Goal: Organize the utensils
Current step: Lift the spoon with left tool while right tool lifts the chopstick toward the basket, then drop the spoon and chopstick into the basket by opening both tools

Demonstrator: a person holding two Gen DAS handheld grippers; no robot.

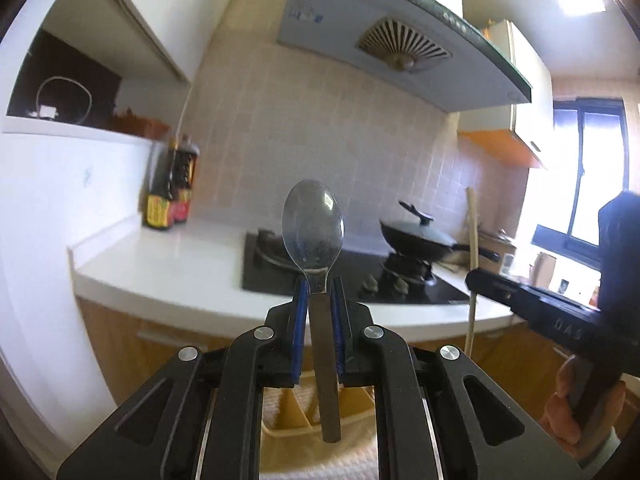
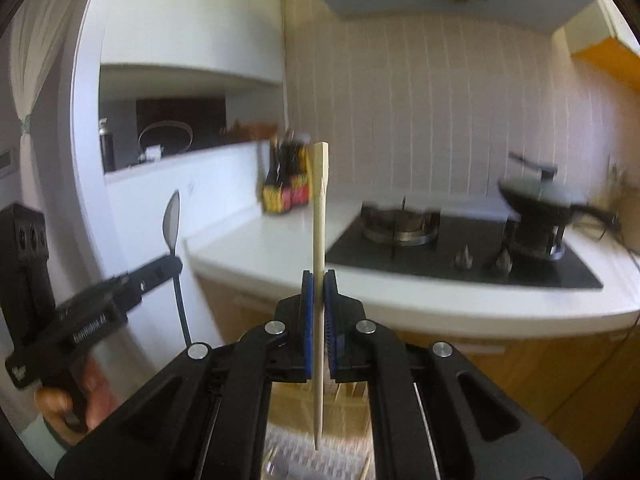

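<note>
**Both grippers hold utensils upright**

The left gripper point(image 1: 320, 300) pinches a metal spoon point(image 1: 313, 226) by its dark handle, bowl pointing up. The right gripper point(image 2: 319, 300) clamps a pale wooden chopstick point(image 2: 320, 240), standing vertical. Both are raised level before the white kitchen counter point(image 1: 192, 264) and black stove point(image 2: 460, 256).

The labels on the sauce bottles point(image 1: 170, 196) are smeared by blur and cannot be read. The yellow tray point(image 1: 288, 412) is largely hidden behind the left gripper point(image 1: 320, 292). The lidded wok point(image 2: 540, 196) is streaked by motion, and the chopstick point(image 1: 473, 264) is partly covered by the right gripper point(image 2: 319, 280)
</note>
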